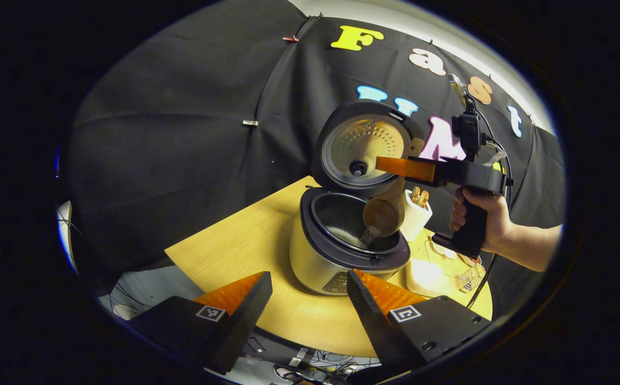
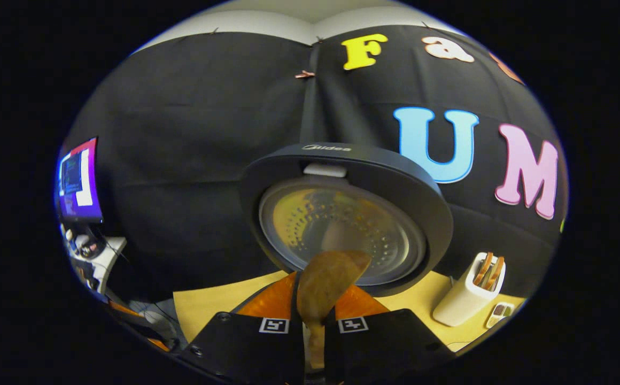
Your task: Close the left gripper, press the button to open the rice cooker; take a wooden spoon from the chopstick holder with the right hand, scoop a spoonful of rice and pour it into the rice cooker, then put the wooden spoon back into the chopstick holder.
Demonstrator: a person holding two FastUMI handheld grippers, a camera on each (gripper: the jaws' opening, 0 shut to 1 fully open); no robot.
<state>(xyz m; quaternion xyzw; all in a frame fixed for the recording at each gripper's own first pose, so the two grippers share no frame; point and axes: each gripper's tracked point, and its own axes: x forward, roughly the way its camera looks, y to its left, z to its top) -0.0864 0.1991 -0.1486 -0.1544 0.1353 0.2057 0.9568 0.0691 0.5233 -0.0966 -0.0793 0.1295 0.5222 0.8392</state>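
With the rice cooker (image 1: 342, 251) lid up, the right tongs (image 2: 312, 321) are gripping the wooden spoon (image 1: 384, 214), tipping rice into its pot; the left tongs (image 1: 307, 305) are hanging wide apart; returning the spoon to the chopstick holder (image 1: 416, 214) beside the cooker is left.

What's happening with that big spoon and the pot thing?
A person is cooking with a hand-held gripper in each hand. The rice cooker already has its lid standing open. The right hand-held gripper is shut on a wooden spoon, tipping it over the cooker's inner pot, and rice is spilling from the spoon into it. The left hand-held gripper waits open in front of the cooker, holding nothing. The chopstick holder stands on the table beside the cooker.
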